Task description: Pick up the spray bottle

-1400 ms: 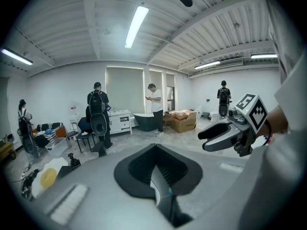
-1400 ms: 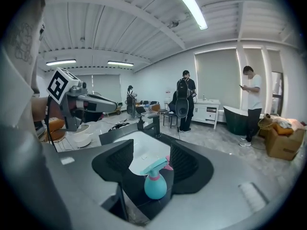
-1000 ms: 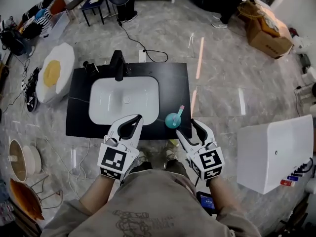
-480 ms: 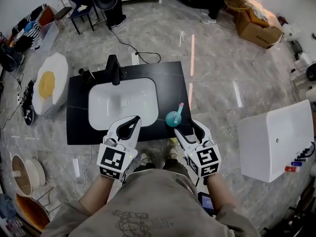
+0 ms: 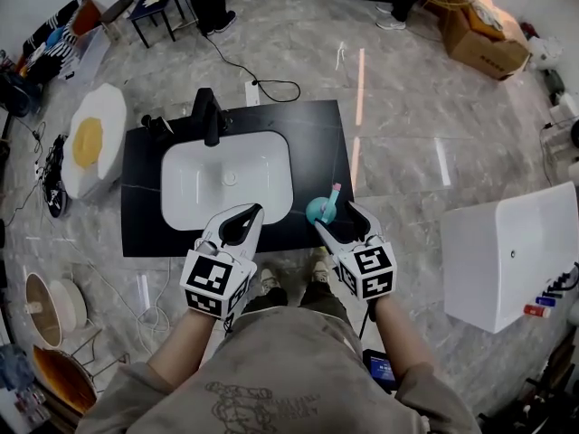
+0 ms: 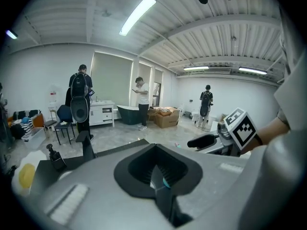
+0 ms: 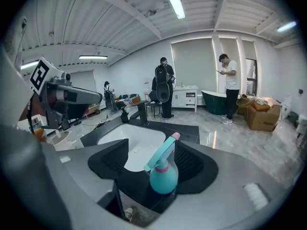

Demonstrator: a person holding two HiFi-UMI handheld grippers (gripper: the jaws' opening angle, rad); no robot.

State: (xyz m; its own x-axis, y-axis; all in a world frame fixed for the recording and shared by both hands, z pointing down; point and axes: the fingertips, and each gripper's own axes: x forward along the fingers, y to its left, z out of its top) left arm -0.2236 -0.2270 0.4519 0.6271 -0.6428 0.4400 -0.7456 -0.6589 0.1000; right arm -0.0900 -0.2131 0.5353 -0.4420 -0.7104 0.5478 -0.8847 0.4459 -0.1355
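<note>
My right gripper (image 5: pixel 338 217) has its fingers spread apart. The teal spray bottle (image 7: pixel 163 174) stands upright between them, closer to the right-hand finger, with its pink-tipped nozzle leaning that way. I cannot tell whether either pad touches it. It sits on the black countertop (image 5: pixel 317 143), and the white sink basin (image 5: pixel 226 179) lies beyond my tips to the left. My left gripper (image 6: pixel 156 147) has its fingers closed together on nothing, near the basin's closest rim.

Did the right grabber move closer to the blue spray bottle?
Yes. The right gripper slid forward over the front edge of the black counter, and its open jaws now flank the spray bottle.
</note>
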